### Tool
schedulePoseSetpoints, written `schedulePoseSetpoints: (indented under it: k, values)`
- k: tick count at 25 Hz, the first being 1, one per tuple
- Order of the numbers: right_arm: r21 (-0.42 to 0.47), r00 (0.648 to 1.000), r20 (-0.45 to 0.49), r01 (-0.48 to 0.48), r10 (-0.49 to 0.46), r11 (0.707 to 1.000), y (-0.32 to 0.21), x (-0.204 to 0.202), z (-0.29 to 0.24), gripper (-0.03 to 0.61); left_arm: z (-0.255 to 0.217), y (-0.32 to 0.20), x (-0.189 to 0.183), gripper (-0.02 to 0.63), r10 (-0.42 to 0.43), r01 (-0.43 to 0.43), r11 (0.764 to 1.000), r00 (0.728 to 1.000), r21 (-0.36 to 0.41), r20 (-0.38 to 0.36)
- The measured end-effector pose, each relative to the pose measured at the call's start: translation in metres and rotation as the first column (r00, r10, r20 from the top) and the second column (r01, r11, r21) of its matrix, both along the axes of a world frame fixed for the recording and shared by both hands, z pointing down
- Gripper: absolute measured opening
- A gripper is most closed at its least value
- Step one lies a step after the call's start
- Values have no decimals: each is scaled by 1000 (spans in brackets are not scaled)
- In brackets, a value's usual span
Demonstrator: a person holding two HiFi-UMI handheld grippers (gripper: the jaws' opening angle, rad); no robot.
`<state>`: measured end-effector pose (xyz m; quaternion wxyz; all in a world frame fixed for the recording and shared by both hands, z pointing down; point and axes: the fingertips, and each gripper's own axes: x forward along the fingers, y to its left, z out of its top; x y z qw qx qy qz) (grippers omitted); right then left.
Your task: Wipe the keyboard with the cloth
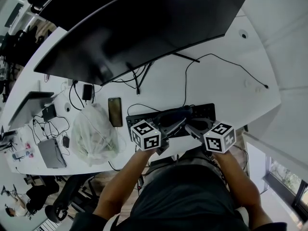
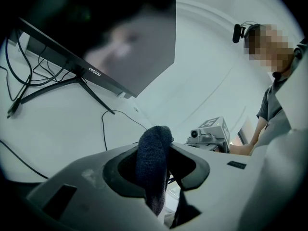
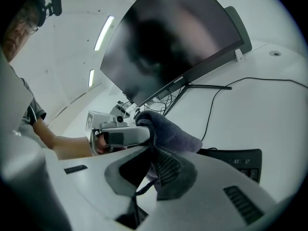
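My left gripper (image 2: 155,174) is clamped on the dark blue knitted cloth (image 2: 153,158). A thick fold of it stands up between the two pads, and a tail hangs down below them. My right gripper (image 3: 153,170) has its pads pressed together on another part of the same cloth, where the weave is pinched flat and a soft lump bulges out above. So the cloth is slung between my two grippers, up in the air just over the near edge of the black keyboard (image 1: 202,110), which lies on the white desk (image 1: 221,81) in front of the big curved monitor (image 1: 144,28).

I judge the cloth to be light, limp and a bit springy. It will sag and bunch wherever I let it, and it will not hold a flat face by itself. The knit looks grippy rather than slick, so I doubt it will slip from my pads, though it may snag on key edges. For wiping I would want a firm pinch on a bunched fold with a loose pad of cloth left hanging below the fingertips, so that fabric meets the keys and not hard plastic. The keyboard looks light enough to slide under a push, so one gripper may have to steady it
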<state>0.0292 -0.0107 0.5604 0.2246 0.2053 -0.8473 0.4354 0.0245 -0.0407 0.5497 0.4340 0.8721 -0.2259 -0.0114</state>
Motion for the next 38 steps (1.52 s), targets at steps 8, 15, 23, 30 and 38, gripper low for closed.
schedulePoseSetpoints:
  k: [8, 15, 23, 30, 38]
  values:
    - [6, 990, 88, -113, 112, 994, 2, 13, -18, 26, -8, 23, -12, 169, -30, 29, 998, 999, 49, 24]
    - [56, 962, 135, -245, 236, 968, -3, 61, -28, 22, -7, 42, -15, 169, -60, 60, 998, 998, 34, -1]
    - [190, 932, -1, -356, 362, 915, -14, 139, -30, 21, 0, 55, -40, 19, -159, 156, 987, 984, 46, 81]
    - [424, 826, -515, 14, 228, 905, -15, 185, -1, 23, 24, 81, -68, 8, -186, 186, 982, 964, 19, 190]
    - [365, 727, -686, 326, 16, 872, -32, 135, 63, 23, 37, 78, -95, 8, -248, 257, 966, 943, -13, 222]
